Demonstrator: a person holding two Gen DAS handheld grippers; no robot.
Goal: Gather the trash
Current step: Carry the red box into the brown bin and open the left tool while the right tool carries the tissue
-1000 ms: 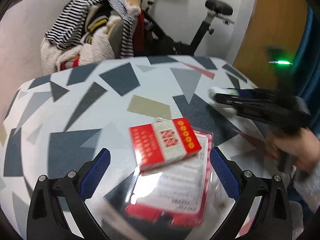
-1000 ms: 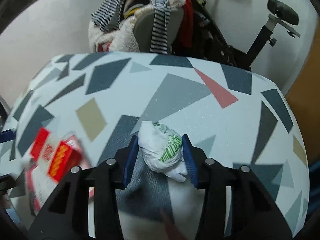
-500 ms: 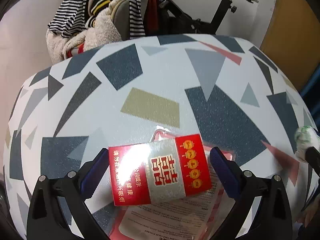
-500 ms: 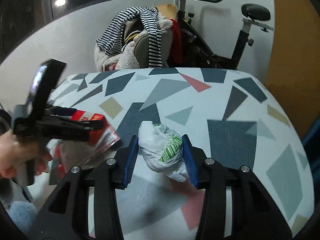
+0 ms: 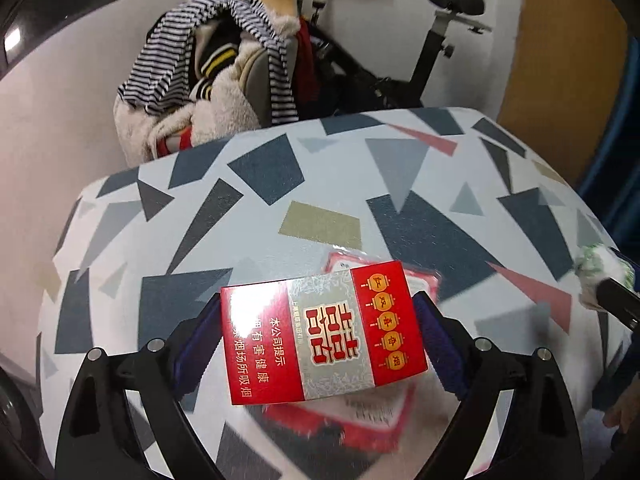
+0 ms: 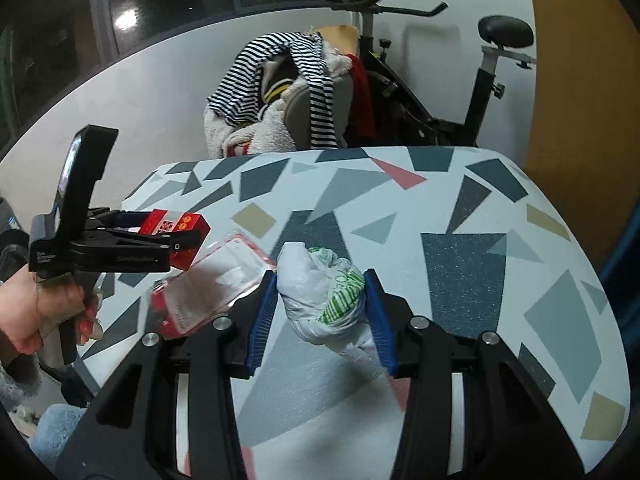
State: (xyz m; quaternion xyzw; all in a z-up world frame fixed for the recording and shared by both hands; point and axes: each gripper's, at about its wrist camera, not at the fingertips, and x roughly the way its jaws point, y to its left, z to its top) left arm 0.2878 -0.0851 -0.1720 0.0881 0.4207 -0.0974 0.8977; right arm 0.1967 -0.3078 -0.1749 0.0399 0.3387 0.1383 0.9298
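Both grippers are loaded and off the patterned table [image 6: 460, 264]: the left gripper [image 5: 320, 336] pinches a red cigarette pack [image 5: 322, 334] across its short sides, and the right gripper [image 6: 320, 312] is pressed together on a crumpled white bag [image 6: 320, 300] with green print. The step looks like carrying these pieces to wherever the trash goes, so the sensible course is to keep both squeezes firm and move level; the glossy pack could slip sideways out of the pads, and the bag's loose tail could snag. A clear plastic wrapper [image 6: 208, 288] with red edges lies at the near left of the table, below the raised pack, uncollected. No bin shows in either view, so the destination is unknown. The wrapper is blurred in the left wrist view, and its print cannot be read.
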